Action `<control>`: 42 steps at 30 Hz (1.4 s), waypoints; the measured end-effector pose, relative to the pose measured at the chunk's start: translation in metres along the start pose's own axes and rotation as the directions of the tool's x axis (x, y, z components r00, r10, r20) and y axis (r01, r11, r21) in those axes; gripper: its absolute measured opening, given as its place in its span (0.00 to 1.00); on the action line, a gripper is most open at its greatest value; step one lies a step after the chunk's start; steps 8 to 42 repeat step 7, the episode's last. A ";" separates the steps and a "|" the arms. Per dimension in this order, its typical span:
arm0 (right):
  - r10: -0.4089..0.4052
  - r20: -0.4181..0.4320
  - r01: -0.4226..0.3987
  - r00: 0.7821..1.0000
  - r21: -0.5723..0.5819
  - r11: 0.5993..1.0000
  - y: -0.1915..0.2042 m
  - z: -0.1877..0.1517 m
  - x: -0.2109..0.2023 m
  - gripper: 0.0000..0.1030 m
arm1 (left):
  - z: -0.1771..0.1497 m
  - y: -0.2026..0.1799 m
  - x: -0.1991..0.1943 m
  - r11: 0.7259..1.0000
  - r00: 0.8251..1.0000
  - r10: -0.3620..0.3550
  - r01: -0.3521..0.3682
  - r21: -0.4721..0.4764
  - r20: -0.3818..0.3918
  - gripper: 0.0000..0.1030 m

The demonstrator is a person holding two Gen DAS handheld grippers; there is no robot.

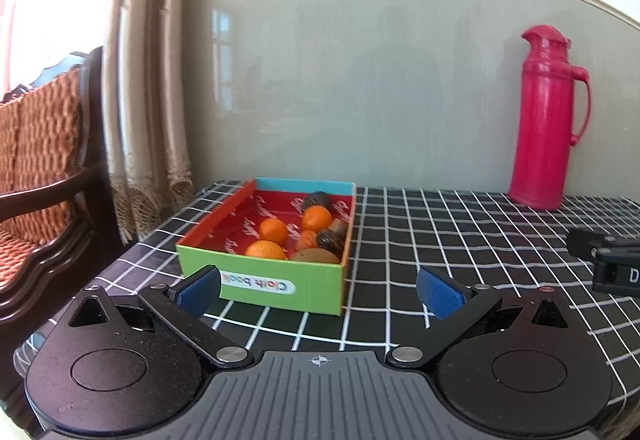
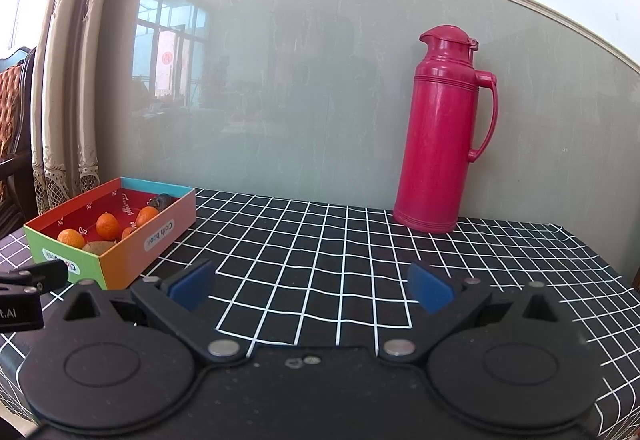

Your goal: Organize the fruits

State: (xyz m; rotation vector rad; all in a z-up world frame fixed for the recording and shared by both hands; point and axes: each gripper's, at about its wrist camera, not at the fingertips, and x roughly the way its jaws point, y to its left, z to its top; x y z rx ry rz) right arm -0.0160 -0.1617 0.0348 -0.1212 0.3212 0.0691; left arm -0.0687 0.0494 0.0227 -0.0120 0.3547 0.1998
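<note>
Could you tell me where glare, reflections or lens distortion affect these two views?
Left wrist view: the window at upper left is blown out white, and the glossy wall panel mirrors a faint window. Right wrist view: the wall panel reflects a window clearly; the trim above bows into an arc, and the tablecloth grid curves. Both show dark corners.

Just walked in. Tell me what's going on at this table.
A person is sorting fruit with a handheld gripper in each hand. At this moment neither holds anything: the left gripper is open, facing the colourful cardboard box, and the right gripper is open over bare checkered tablecloth. All the fruit in view is in the box: several oranges, a kiwi and some darker pieces I can't identify. A pink thermos stands by the wall, untouched.
</note>
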 end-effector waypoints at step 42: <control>0.001 -0.005 -0.001 1.000 0.011 1.000 -0.002 -0.001 -0.001 1.00 | -0.001 0.005 -0.007 1.000 0.998 -0.017 0.018 -0.022 0.056 1.00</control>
